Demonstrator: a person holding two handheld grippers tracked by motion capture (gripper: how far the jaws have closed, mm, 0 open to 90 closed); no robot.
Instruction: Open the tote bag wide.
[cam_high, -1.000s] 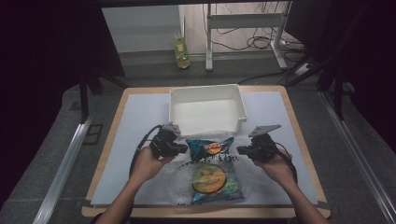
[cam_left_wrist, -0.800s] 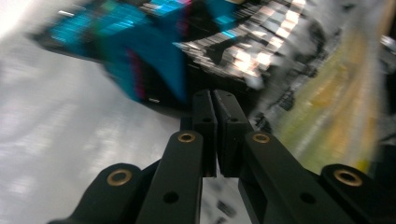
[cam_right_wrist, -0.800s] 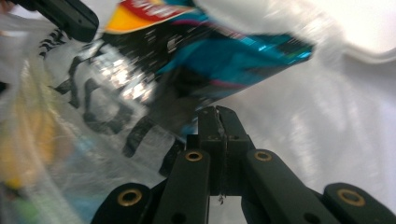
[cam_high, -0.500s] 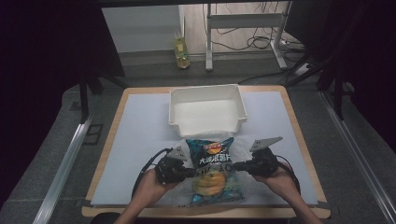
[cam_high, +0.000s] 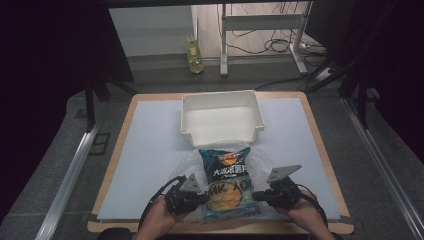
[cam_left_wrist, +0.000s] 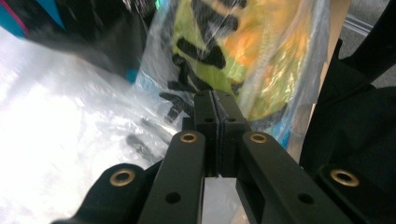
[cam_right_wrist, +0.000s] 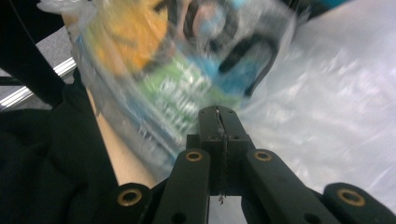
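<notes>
With both jaws pinched tight, my left claw (cam_high: 196, 200) and right claw (cam_high: 262, 196) each grip an edge of the clear plastic bag (cam_high: 192, 162). Chip packet (cam_high: 229, 185) sits inside it, near table edge, white bin (cam_high: 222, 117) just beyond.

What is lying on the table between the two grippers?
In the high view, the chip bags inside a clear plastic bag lie between the left gripper and the right gripper.

Low in the frame, the left gripper (cam_high: 192, 199) and right gripper (cam_high: 270, 196) apparently pinch the clear bag (cam_high: 227, 187) of crisps below the white bin (cam_high: 222, 117).
</notes>
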